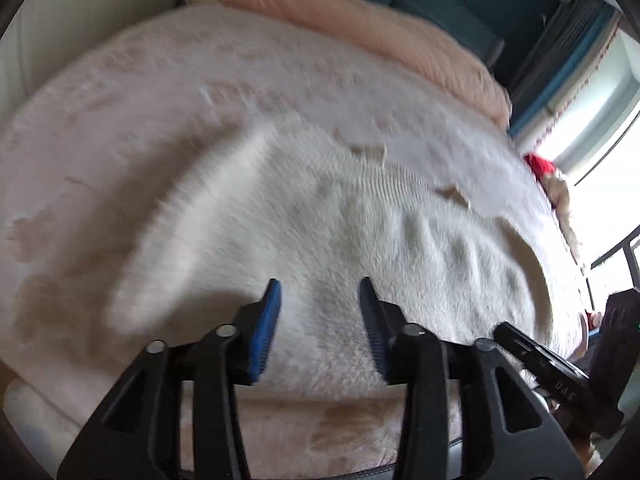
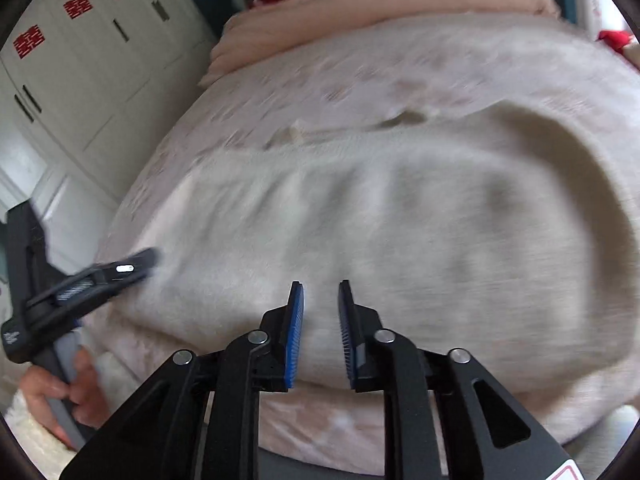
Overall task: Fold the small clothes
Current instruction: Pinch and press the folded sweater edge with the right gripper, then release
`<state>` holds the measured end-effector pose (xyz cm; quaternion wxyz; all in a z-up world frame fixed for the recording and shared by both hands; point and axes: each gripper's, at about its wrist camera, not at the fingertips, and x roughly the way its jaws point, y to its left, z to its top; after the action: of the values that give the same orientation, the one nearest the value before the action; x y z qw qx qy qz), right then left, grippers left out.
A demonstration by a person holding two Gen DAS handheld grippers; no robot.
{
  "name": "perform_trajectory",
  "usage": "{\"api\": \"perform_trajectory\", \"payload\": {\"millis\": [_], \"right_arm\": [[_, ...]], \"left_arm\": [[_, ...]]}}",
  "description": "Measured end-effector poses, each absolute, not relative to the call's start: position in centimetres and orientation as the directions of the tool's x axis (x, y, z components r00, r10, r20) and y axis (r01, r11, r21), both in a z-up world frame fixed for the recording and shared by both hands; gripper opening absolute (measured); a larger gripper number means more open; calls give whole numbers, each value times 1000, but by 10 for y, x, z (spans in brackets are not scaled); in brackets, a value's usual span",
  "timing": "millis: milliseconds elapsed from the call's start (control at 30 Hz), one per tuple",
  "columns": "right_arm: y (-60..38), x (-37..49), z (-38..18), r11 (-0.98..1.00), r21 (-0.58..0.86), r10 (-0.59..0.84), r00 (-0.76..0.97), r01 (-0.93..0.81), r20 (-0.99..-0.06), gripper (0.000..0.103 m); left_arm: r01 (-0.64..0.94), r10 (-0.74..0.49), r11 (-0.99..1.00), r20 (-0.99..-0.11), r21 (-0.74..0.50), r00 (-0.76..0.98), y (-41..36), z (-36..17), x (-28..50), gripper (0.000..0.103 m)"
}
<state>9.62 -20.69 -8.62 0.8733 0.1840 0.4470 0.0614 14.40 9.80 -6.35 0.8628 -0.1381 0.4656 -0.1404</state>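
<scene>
A fluffy white garment (image 1: 320, 220) lies spread on the pale pink bed cover (image 1: 160, 80); it also shows in the right wrist view (image 2: 400, 220). One sleeve (image 1: 192, 208) lies out to the left, blurred. My left gripper (image 1: 320, 288) is open and empty just above the garment's near edge. My right gripper (image 2: 320, 288) is open and empty over the near edge too. The left gripper shows in the right wrist view (image 2: 120, 270) at the garment's left side. The right gripper's finger (image 1: 532, 354) shows at lower right in the left wrist view.
A folded peach blanket (image 1: 360, 20) lies at the far end of the bed. White wardrobe doors (image 2: 80, 60) with red paper cuttings stand to the left. Something red (image 1: 540, 162) lies at the bed's right edge, by a bright window (image 1: 608, 120).
</scene>
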Motion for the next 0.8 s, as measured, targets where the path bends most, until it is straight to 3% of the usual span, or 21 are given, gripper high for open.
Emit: {"api": "perform_trajectory", "payload": {"millis": [33,100,167,233,333,433,567,667,800], "right_arm": [[-218,91,-90,928,364,249,591,81,-767,20],[-241,84,-110,933,323,189,550,157,-813,19],[-261,72,-129,913,361,211,538,191,-816,4],[-278,56,-135,883,401,222,535,244,-815,0],[-285,41,-124,872,393,180,555,292,-812,7],[-278,39,-101,897,351,136,590,267,-796,15],[-248,73,-73,910,386,216,621,151,-753,16],[-207,114,-69,914,404,304,601,35,-740,16],[-175,148,-91,931,364,308,549,-7,-777,16]], "left_arm": [[106,-344,934,-778,-342,526,103,-66,142,52],[92,-300,951,-818,-294,491,110,-82,142,52],[103,-332,941,-816,-323,473,120,-102,139,46],[121,-327,943,-800,-310,504,120,-102,132,46],[101,-269,962,-819,-253,506,110,-89,125,46],[123,-322,944,-768,-306,554,102,-58,116,47],[203,-405,914,-746,-352,528,67,-37,130,53],[245,-397,916,-791,-316,465,39,-49,144,54],[224,-332,940,-843,-258,422,26,-87,159,53]]}}
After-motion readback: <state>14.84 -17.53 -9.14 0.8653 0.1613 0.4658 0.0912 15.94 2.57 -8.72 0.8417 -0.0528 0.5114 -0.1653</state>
